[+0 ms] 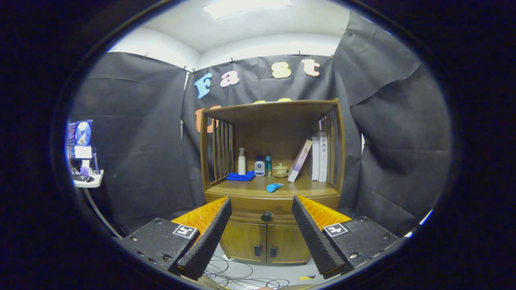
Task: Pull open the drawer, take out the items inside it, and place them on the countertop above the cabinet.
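A wooden cabinet [271,177] stands ahead against the booth wall. Its drawer [278,214] is closed, with a dark round knob [266,216] showing between my fingers at a distance. My gripper [262,205] is open, nothing between its fingers, well short of the cabinet. On the countertop [242,188] above the drawer lie a blue tube [275,187] near the front edge and a folded blue cloth [240,176] at the left. The drawer's contents are hidden.
Further back on the countertop stand a white pump bottle [242,161], a small white bottle [259,166], a teal bottle [268,164], a lidded ceramic jar [280,170] and leaning books [316,158]. Two lower doors [264,241] sit below the drawer. Cables [238,274] trail on the floor. A small table with a monitor [82,151] stands far left.
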`<action>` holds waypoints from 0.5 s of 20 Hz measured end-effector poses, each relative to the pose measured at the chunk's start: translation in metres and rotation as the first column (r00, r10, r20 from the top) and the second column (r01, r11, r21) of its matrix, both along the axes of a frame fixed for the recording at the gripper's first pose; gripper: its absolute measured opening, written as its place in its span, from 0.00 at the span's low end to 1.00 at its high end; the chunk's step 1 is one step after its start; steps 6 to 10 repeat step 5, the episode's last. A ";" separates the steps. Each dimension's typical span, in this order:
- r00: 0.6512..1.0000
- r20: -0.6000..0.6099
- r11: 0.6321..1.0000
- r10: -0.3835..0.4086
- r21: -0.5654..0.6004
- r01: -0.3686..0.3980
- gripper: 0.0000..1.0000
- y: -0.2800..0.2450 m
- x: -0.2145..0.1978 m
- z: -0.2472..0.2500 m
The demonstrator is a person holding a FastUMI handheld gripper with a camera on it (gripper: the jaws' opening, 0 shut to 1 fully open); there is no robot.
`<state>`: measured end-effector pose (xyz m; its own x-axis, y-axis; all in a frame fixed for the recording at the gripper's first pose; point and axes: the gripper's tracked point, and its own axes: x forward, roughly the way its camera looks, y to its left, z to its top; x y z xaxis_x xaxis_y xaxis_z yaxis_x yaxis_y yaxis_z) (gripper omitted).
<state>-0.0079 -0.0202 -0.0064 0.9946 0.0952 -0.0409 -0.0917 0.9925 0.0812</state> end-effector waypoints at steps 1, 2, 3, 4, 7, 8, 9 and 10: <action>1.000 0.011 1.000 -0.008 0.013 0.008 0.99 -0.003 -0.004 0.003; 1.000 0.016 1.000 -0.010 0.016 0.009 0.99 -0.003 -0.008 0.003; 1.000 0.014 1.000 -0.013 0.019 0.013 0.99 -0.005 -0.011 0.003; 1.000 0.017 1.000 -0.012 0.024 0.012 0.99 -0.006 -0.013 0.004; 1.000 0.026 0.999 -0.014 0.031 0.013 0.99 -0.008 -0.015 0.007; 1.000 0.026 0.999 -0.014 0.031 0.013 0.99 -0.008 -0.015 0.007; 1.000 0.026 0.999 -0.014 0.031 0.013 0.99 -0.008 -0.015 0.007; 1.000 0.026 0.999 -0.014 0.031 0.013 0.99 -0.008 -0.015 0.007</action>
